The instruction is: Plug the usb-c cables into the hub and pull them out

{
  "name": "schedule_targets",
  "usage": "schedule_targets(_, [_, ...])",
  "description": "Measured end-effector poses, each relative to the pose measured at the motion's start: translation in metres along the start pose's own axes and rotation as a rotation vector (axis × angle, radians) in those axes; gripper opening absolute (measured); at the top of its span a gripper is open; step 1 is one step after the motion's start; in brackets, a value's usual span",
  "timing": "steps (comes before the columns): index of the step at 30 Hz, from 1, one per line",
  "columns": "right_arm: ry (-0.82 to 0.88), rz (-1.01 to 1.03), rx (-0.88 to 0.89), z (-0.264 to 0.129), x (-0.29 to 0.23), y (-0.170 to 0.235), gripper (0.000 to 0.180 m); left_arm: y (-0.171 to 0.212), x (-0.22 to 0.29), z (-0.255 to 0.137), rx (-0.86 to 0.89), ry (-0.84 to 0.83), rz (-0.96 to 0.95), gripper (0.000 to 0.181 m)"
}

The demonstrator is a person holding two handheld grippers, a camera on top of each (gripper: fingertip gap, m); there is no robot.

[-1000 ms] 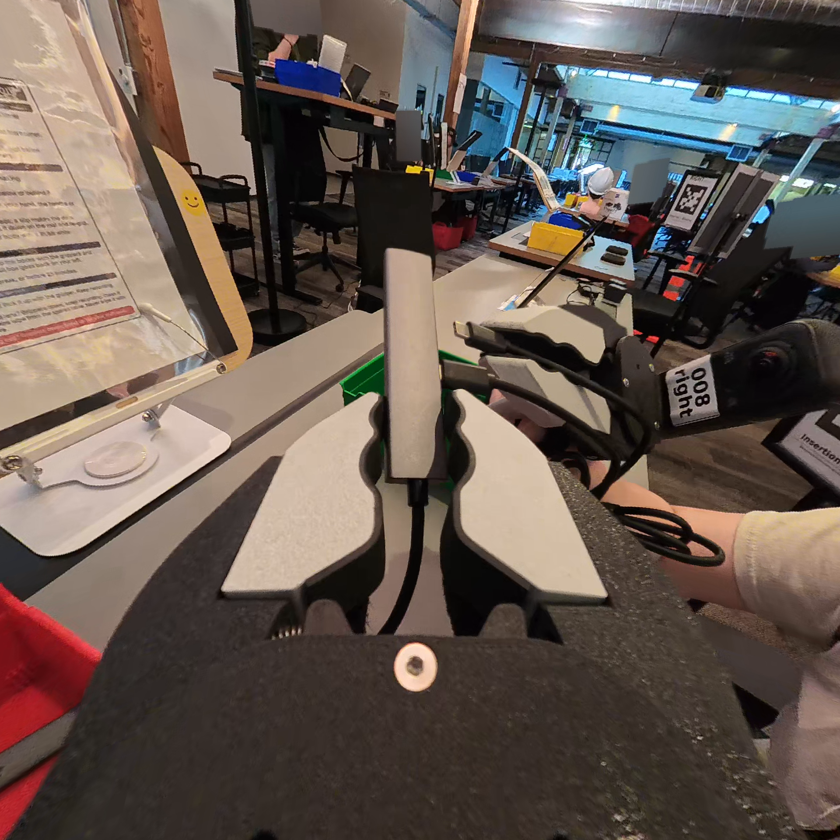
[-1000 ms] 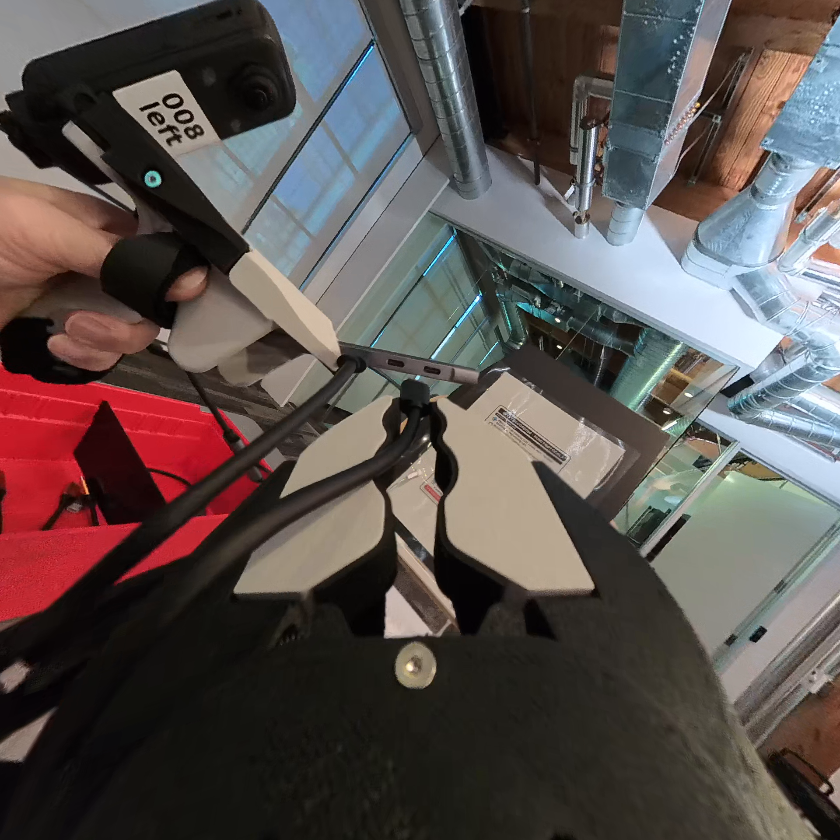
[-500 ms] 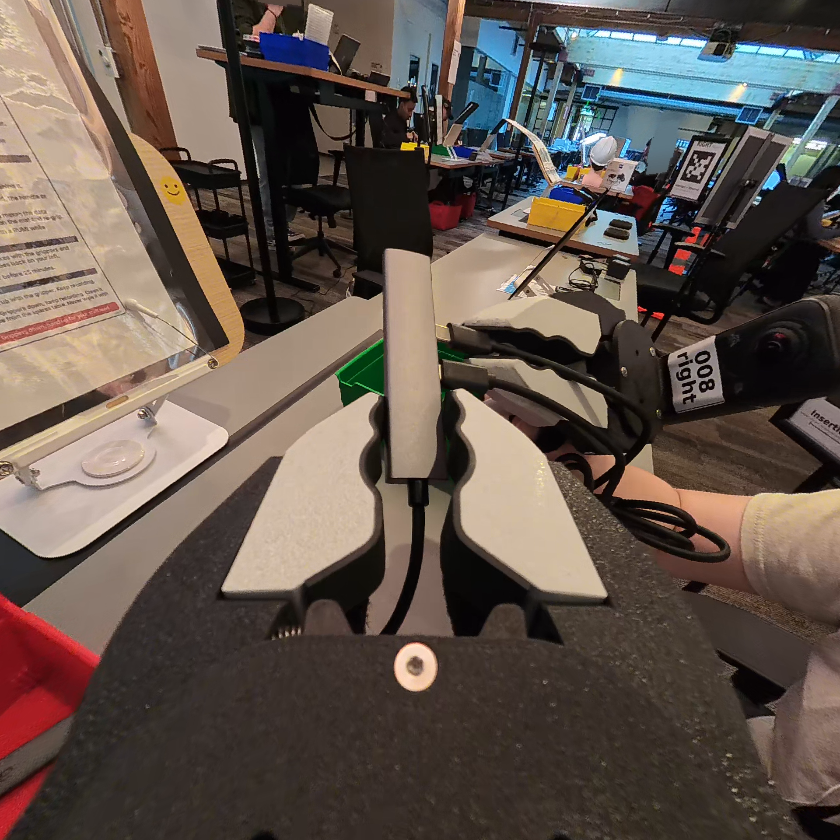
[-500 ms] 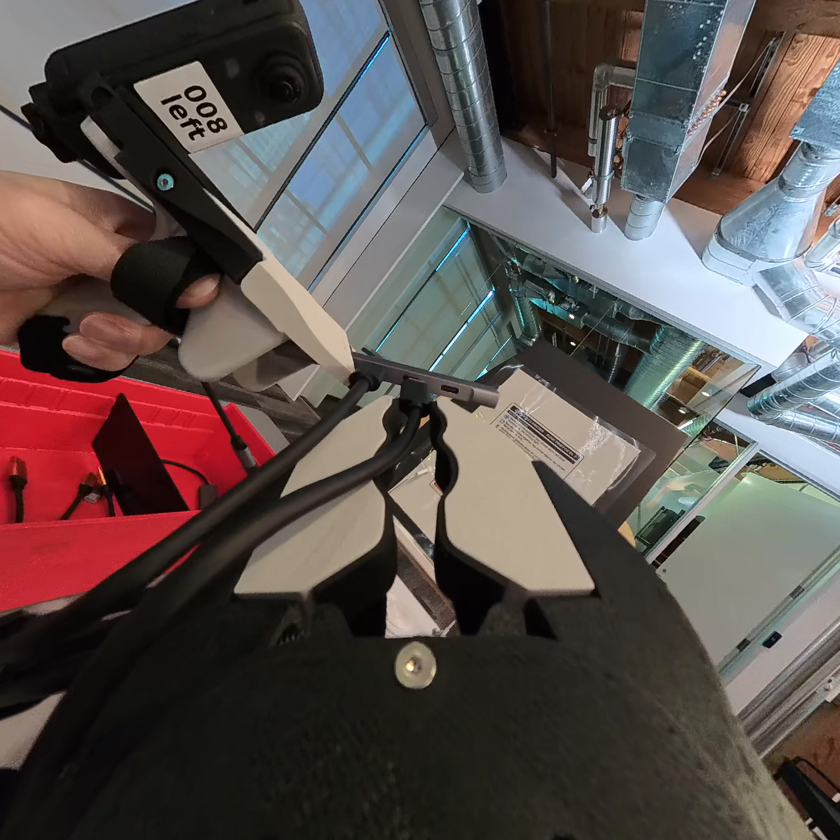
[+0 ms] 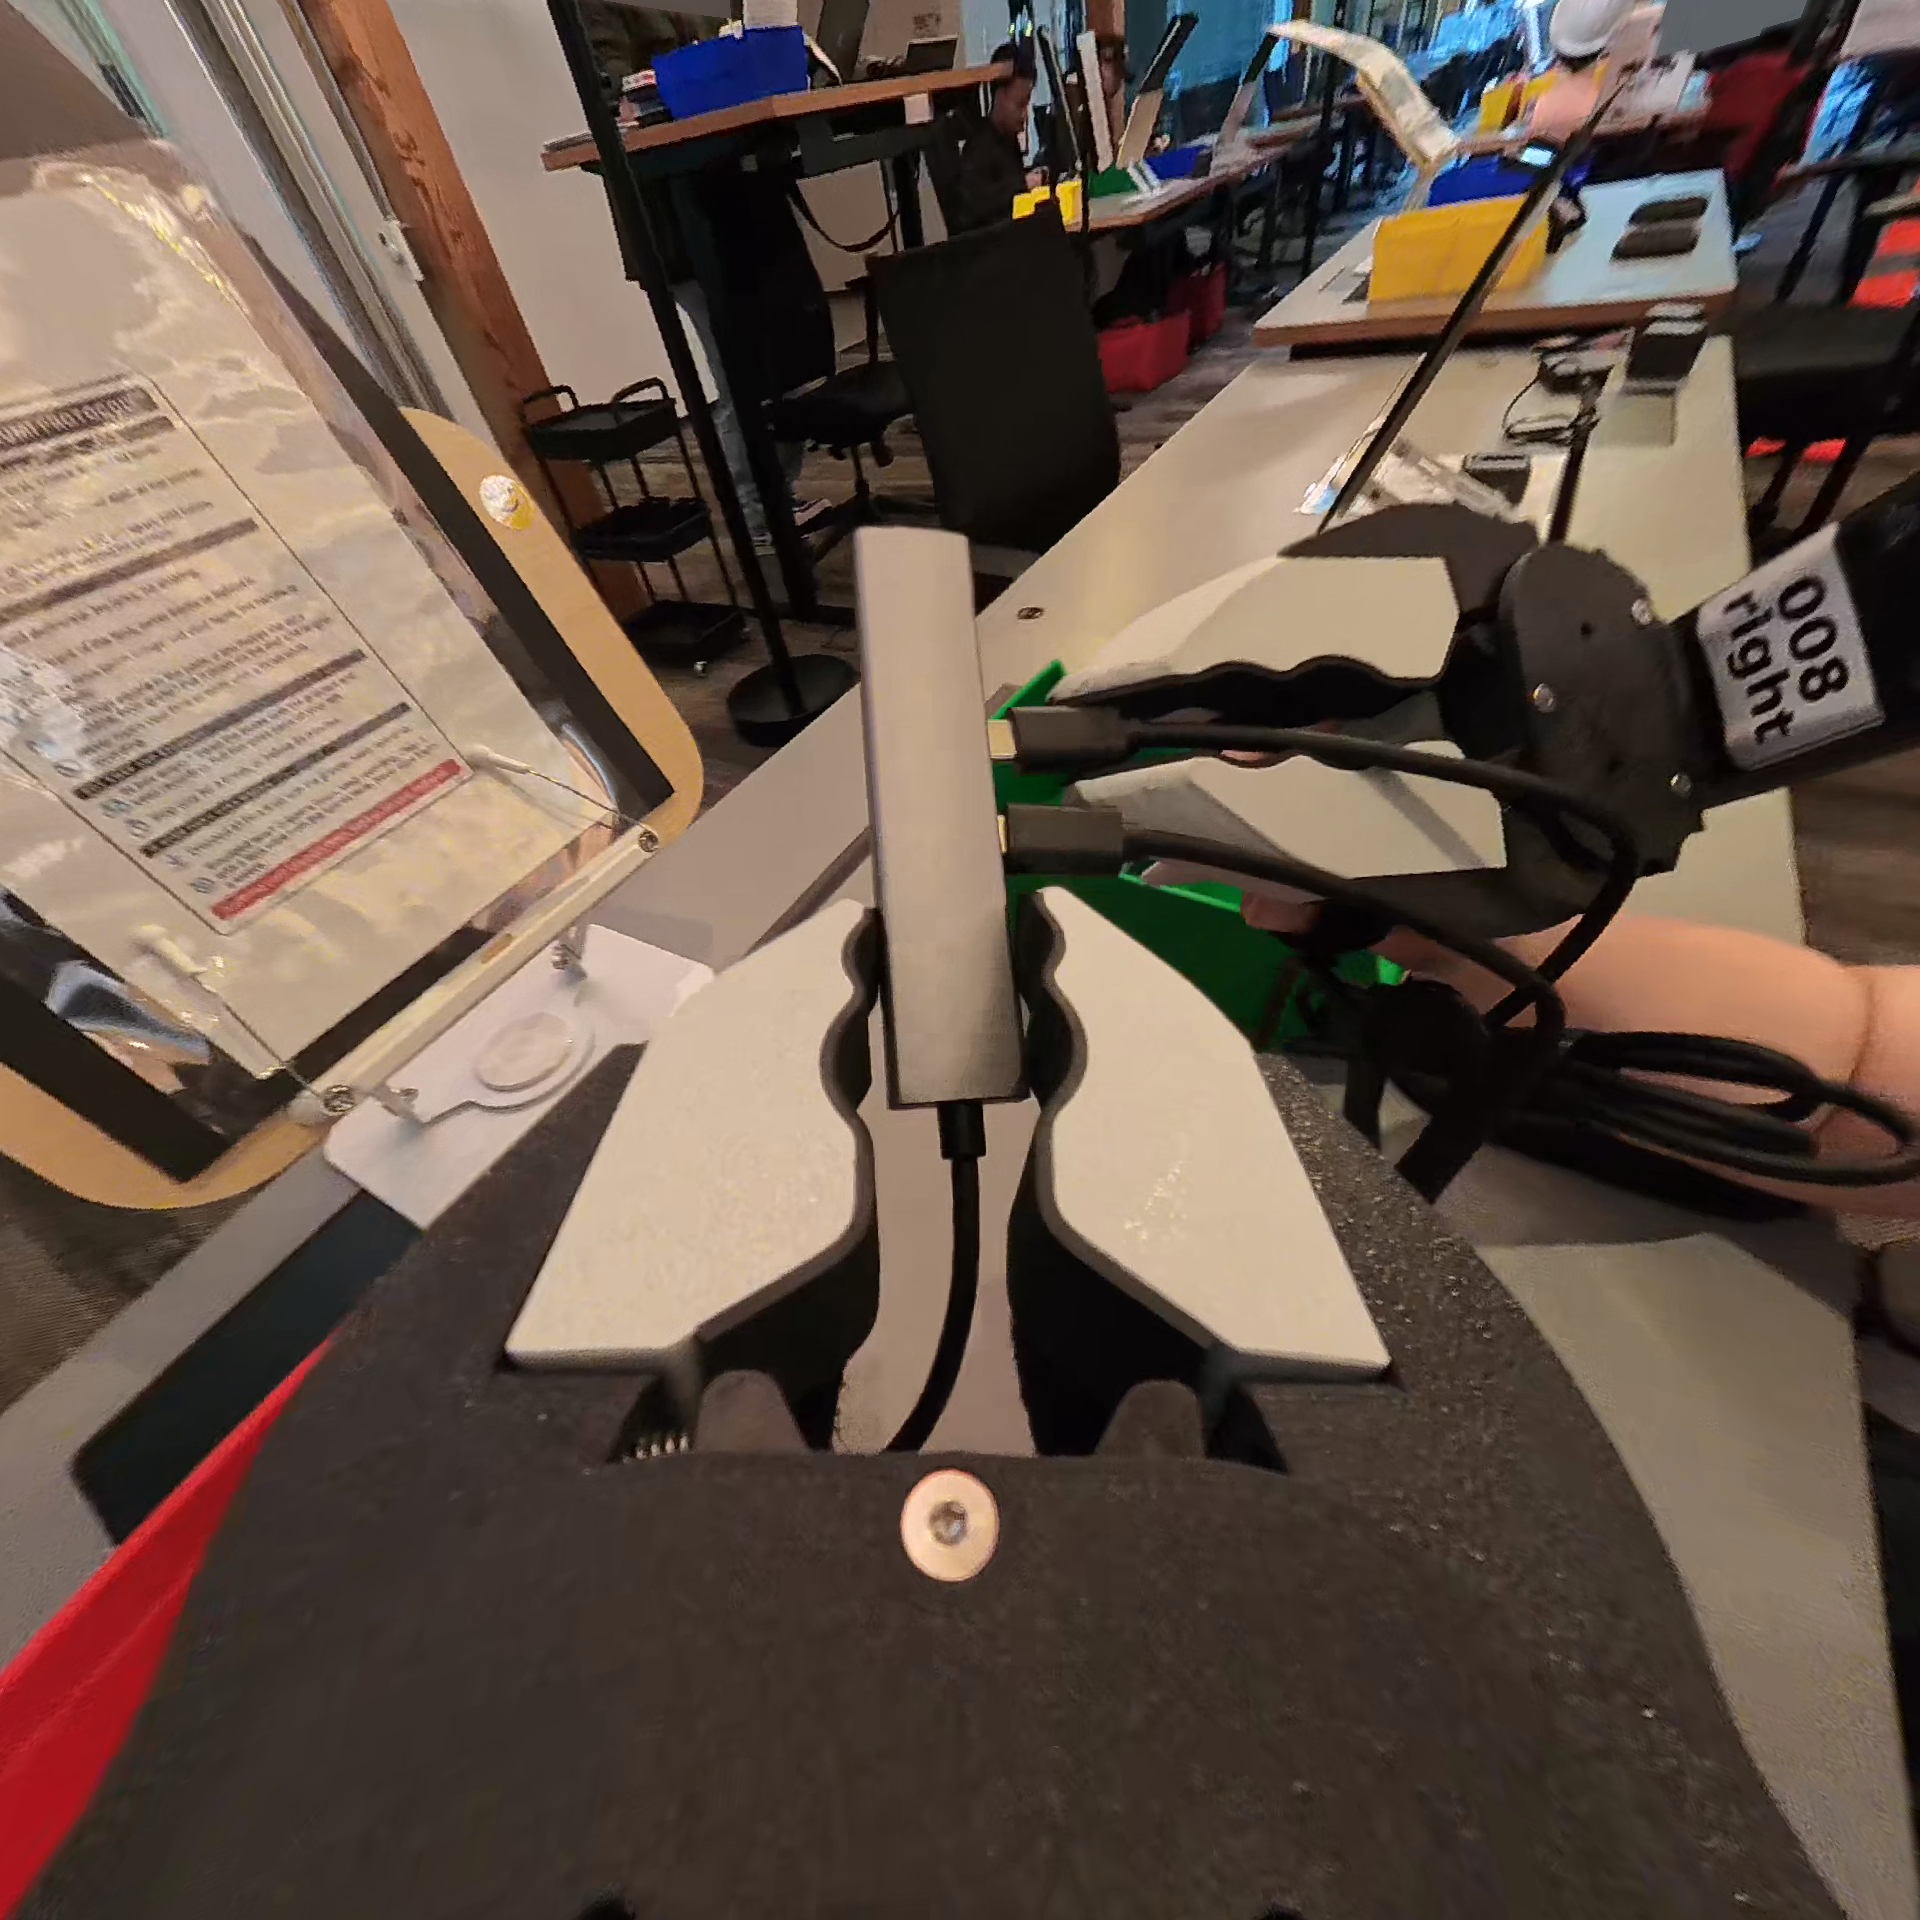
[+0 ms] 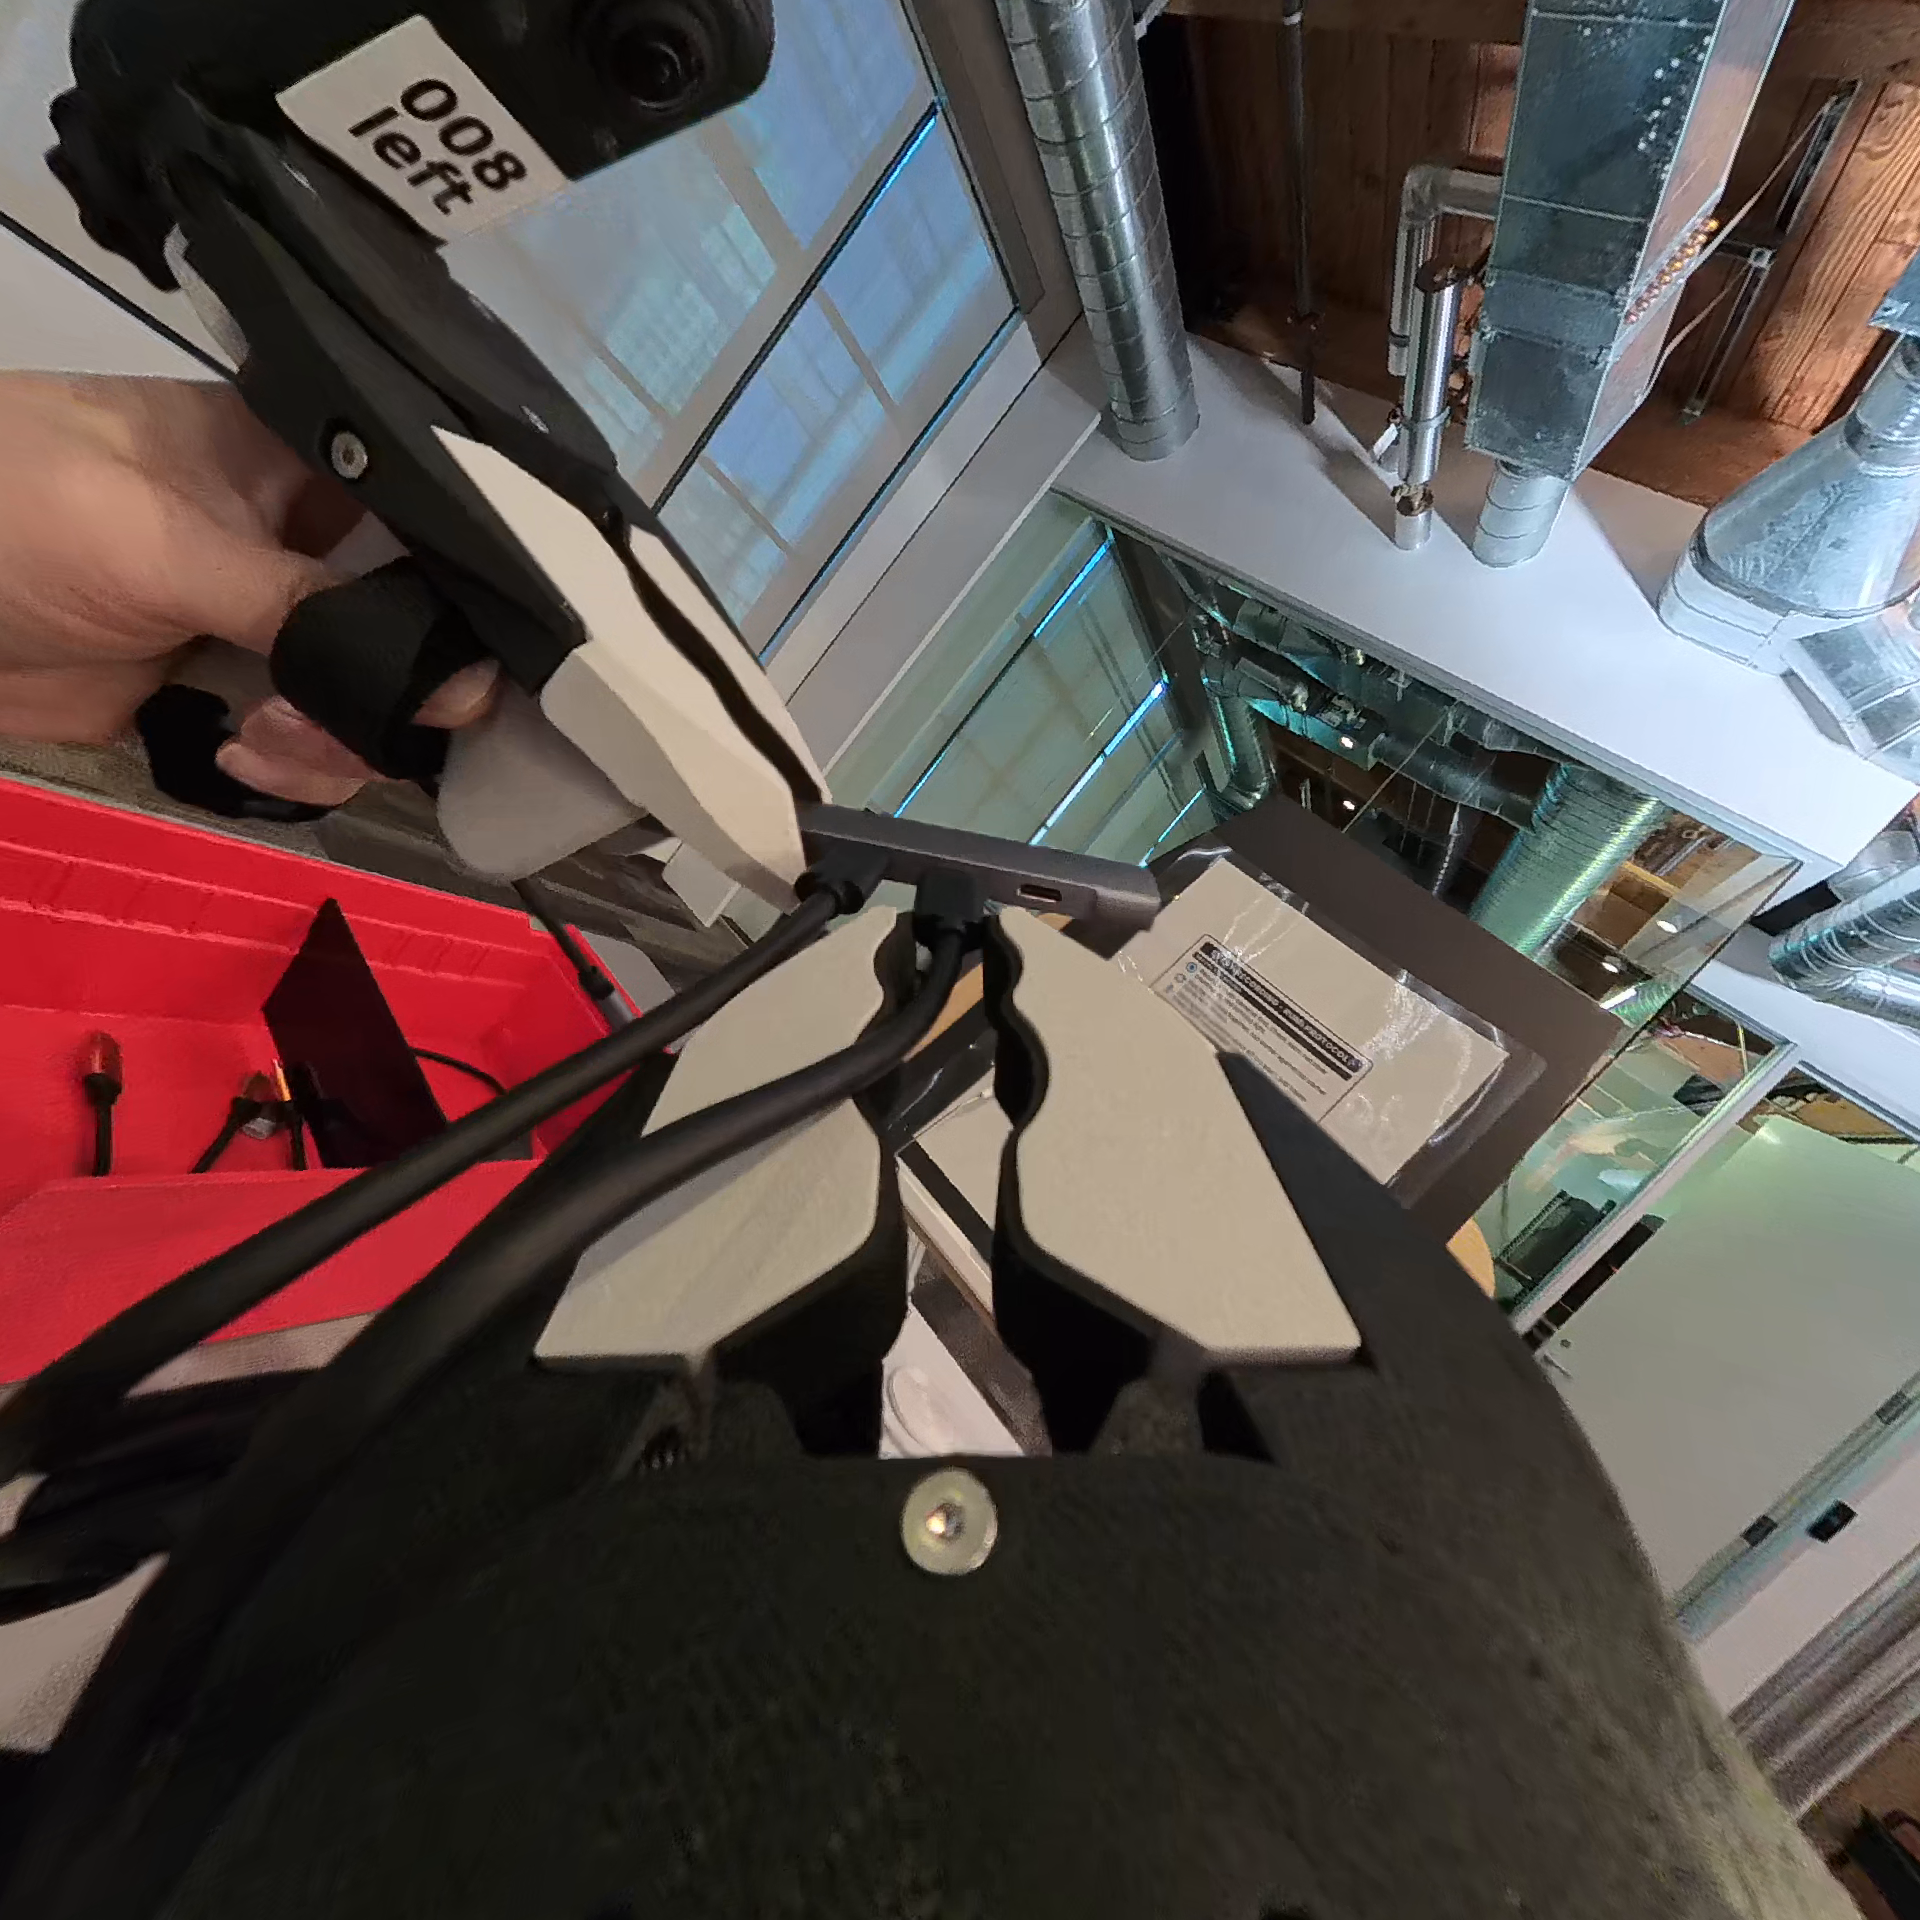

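My left tongs [image 5: 943, 1023] were clamped on the lower end of the grey hub [image 5: 935, 831], holding it upright w/ its own lead [image 5: 961, 1278] dropping back between the fingers. My right tongs [image 6: 940, 935] sat at the hub's port edge, spread a little, w/ the upper usb-c plug [image 5: 1060, 736] between the fingers; whether the pads were actually biting on it I couldn't tell. In the left wrist view that plug showed a sliver of bare metal at the hub, so I'd judge it not quite seated. The lower usb-c plug [image 5: 1062, 837] sat just below it on the same edge, close against the hub, prob. in. One more port [image 6: 1042, 896], further toward the hub's free end, was empty.

Step in hand, as I read it: plugging or unplugging the upper cable. Which way, the stills don't say. Next move calls for a straight push or pull along the port axis, left tongs bracing the hub so it doesn't twist.

In the way: both black cables [image 5: 1507, 873] looped back past my right tongs & bunched below them, so slack could snag. Beyond the hub lay a green bin [image 5: 1195, 935] on the counter [image 5: 1174, 530]; left of the hub stood a clear sign holder [image 5: 260, 665]; a red bin [image 6: 260, 935] lay below the hub in the right wrist view.
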State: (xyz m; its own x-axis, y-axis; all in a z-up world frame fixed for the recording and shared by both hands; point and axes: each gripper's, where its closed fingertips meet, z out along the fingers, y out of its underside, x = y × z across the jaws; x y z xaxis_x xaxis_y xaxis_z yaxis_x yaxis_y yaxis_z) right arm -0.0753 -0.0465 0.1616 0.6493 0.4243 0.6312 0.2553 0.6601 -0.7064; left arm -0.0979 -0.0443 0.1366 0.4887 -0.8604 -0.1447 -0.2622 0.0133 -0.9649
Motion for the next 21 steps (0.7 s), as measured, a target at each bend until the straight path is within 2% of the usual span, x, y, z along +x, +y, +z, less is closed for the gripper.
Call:
schedule_targets(4, [-0.018,0.008,0.01,-0.001,-0.002,0.0,0.013,0.004,0.0,0.001,-0.044,-0.044,0.084,0.025])
schedule_targets(9, [0.024,-0.097,0.024,-0.003,0.001,0.001,0.013,0.003,0.004,0.006,-0.024,-0.016,0.05,0.025])
schedule_targets(16, [-0.008,-0.086,0.057,-0.005,-0.001,0.002,0.013,0.011,0.006,0.009,-0.075,-0.047,0.154,0.026])
schedule_targets(21, [-0.028,-0.081,0.064,-0.007,0.001,0.002,0.013,0.007,0.009,0.011,-0.047,-0.032,0.153,0.026])
